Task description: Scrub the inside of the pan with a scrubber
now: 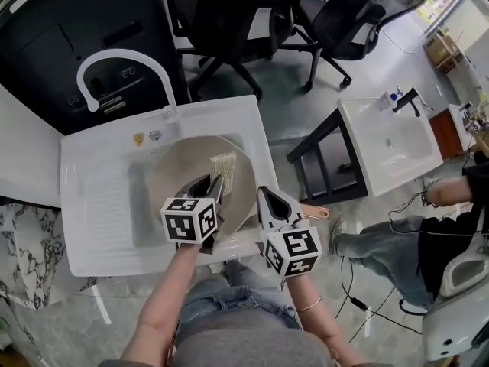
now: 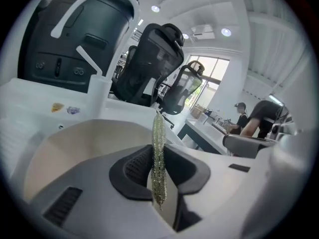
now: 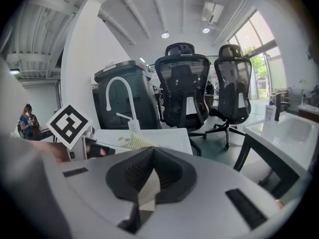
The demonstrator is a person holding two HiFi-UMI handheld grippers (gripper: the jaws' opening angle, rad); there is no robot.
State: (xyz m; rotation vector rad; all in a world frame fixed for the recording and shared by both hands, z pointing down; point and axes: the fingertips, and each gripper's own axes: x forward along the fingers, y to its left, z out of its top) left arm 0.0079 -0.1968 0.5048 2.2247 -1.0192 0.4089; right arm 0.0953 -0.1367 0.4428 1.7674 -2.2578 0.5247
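Fig.: L gripper [image 2: 158, 176] clenched on thin scrubber [image 1: 223, 167], held edge-on inside the pan [image 1: 179, 170] in the sink [image 1: 99, 205], R gripper [image 3: 146, 185] clamped on pan's rim; likely risks: floppy scrubber folds/slips under pressure, or pan pivots on so narrow a hold.

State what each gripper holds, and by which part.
The left gripper pinches the scrubber by its near end. The right gripper is at the pan's rim; whether it holds anything cannot be told.
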